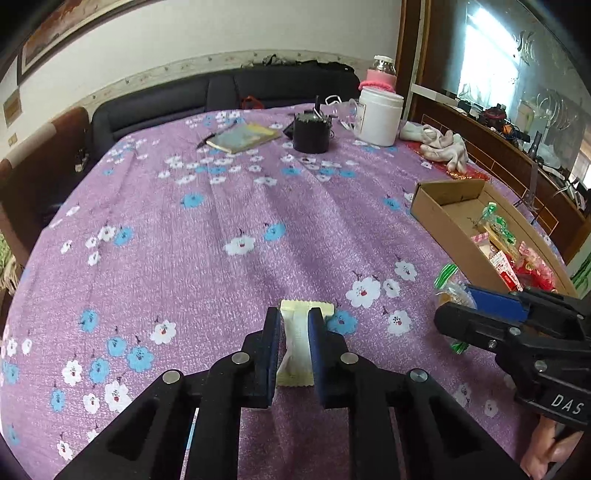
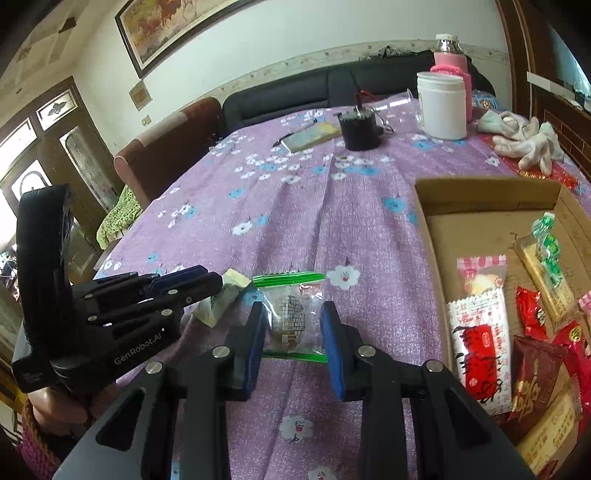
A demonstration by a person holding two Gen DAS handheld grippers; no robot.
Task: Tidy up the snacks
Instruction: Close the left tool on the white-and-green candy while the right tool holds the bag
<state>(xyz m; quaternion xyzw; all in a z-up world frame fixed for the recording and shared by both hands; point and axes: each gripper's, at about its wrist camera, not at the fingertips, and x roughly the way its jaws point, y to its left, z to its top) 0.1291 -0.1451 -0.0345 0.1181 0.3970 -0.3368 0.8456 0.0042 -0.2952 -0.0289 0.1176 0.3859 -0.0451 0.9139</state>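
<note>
On the purple tablecloth (image 1: 221,221), the left gripper (image 1: 293,321) pinches a cream packet (image 1: 295,332); the right gripper (image 2: 291,314) clasps a green-edged snack (image 2: 290,317). Both should lift straight before crossing to the cardboard box (image 2: 480,192).

Pretty sure I'm working in somebody's living or dining room. The table (image 1: 177,236) filling most of the frame has a purple flowery cloth, and a dark sofa (image 1: 221,92) runs along the wall behind it near the top. There's a framed painting of horses (image 2: 173,26) at the upper left of the right wrist view, and a wooden door with glass panes (image 2: 48,155) at the left edge. On the far right of the left wrist view, a wooden sideboard (image 1: 517,155) is cluttered with household stuff.
</note>
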